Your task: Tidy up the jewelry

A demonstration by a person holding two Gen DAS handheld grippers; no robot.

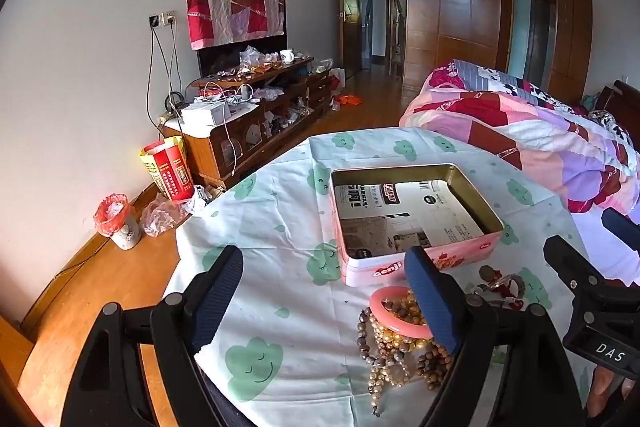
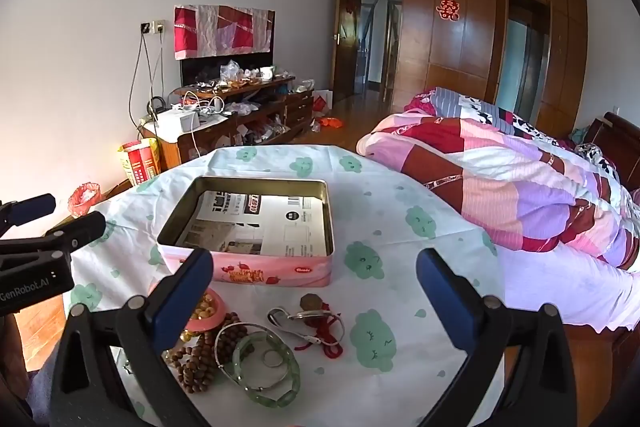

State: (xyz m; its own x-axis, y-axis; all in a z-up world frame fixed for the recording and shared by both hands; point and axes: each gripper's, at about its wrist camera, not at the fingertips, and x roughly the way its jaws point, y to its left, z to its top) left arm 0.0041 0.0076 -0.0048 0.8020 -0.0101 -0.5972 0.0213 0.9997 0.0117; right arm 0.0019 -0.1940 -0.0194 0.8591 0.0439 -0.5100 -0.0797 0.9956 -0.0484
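Observation:
A pink open tin (image 1: 424, 265) (image 2: 276, 273), lined with printed paper, sits on a round table under a white cloth with green clouds (image 1: 276, 227) (image 2: 400, 203). In front of it lies a heap of jewelry: a pink bangle (image 1: 394, 325) (image 2: 214, 311), bead strings (image 1: 384, 351) (image 2: 200, 363), a green jade bangle (image 2: 276, 397), a thin silver bangle (image 2: 236, 327) and a red-corded pendant (image 2: 320, 323). My left gripper (image 1: 324, 291) stands open above the cloth, its right finger over the pink bangle. My right gripper (image 2: 316, 291) stands open above the pendant, holding nothing.
A bed with a pink patchwork quilt (image 2: 520, 179) touches the table's right side. A cluttered wooden cabinet (image 1: 248, 115) lines the left wall. On the floor beside it are a red and yellow bag (image 1: 168, 171) and a small bin (image 1: 120, 219).

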